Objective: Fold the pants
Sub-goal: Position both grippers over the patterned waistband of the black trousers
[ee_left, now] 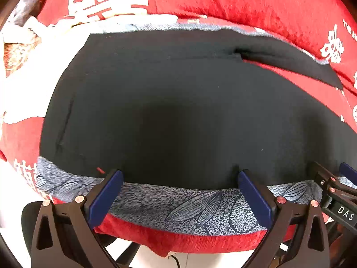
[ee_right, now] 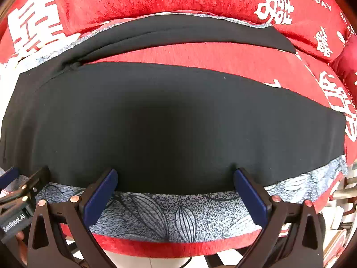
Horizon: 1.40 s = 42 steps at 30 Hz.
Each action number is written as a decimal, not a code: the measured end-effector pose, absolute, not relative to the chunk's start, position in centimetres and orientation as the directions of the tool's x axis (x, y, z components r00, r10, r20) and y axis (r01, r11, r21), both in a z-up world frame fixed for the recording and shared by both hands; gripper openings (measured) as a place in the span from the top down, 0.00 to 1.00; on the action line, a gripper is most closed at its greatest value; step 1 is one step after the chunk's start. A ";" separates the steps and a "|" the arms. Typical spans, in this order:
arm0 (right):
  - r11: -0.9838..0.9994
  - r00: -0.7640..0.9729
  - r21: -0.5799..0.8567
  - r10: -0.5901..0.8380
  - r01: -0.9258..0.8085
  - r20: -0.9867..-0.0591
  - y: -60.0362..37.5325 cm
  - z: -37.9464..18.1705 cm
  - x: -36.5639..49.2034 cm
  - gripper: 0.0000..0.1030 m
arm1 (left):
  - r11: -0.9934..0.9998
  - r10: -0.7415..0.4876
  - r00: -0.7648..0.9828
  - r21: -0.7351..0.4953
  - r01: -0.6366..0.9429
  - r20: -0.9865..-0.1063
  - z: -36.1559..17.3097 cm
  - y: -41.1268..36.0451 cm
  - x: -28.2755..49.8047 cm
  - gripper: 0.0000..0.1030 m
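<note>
Two grippers are held side by side at the near edge of the black pants (ee_left: pixel 169 111), which are spread flat on a red blanket (ee_left: pixel 245 2) with white characters. The left gripper (ee_left: pixel 180 181) is seen with its blue fingers (ee_left: pixel 107 192) spread wide, tips at the near hem of the pants, nothing pinched. The right gripper (ee_right: pixel 176 178) is likewise spread apart at that hem. A grey leaf-patterned strip (ee_right: pixel 169 214) is seen just below the pants. Beyond the pants' near leg, the second leg (ee_right: pixel 178 31) is laid apart.

Flat black fabric pants (ee_left: pixel 178 111) run past the right edge in left wrist view and past the left edge in right wrist view; waistband detail indistinguishable in shadow.
</note>
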State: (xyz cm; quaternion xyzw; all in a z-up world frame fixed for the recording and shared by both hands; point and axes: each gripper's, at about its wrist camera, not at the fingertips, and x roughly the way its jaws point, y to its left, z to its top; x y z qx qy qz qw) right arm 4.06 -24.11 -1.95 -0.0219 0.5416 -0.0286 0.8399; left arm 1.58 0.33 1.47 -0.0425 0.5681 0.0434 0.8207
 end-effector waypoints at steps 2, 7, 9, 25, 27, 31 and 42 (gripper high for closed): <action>0.994 0.449 -0.106 -0.088 -0.015 -0.889 -22.7 -0.9 3.3 0.00 | 0.992 0.024 0.357 -0.023 -0.127 -0.934 2.0 0.7 2.0 0.00; 0.985 0.490 -0.150 -0.092 -0.082 -0.867 -20.0 1.3 2.8 0.00 | 0.985 0.040 0.362 -0.023 -0.169 -0.931 3.0 1.9 3.3 0.00; 0.985 0.495 -0.146 -0.080 -0.096 -0.865 -19.8 1.9 3.2 0.00 | 0.983 0.043 0.362 -0.025 -0.181 -0.931 3.4 2.4 3.7 0.00; 0.976 0.493 -0.094 0.015 -0.196 -0.870 -17.4 3.8 9.4 0.00 | 0.972 0.091 0.393 -0.005 -0.236 -0.915 5.0 5.8 6.2 0.00; 0.974 0.498 -0.098 0.018 -0.206 -0.867 -17.0 4.0 10.0 0.00 | 0.970 0.099 0.394 0.000 -0.242 -0.914 5.2 5.9 6.6 0.00; 0.972 0.508 -0.092 0.030 -0.214 -0.861 -16.5 4.8 10.9 0.00 | 0.968 0.108 0.397 0.005 -0.252 -0.912 5.4 6.2 7.0 0.00; 0.971 0.491 -0.086 0.035 -0.221 -0.870 -16.5 4.1 9.8 0.00 | 0.964 0.105 0.392 -0.003 -0.267 -0.914 5.4 6.5 5.9 0.00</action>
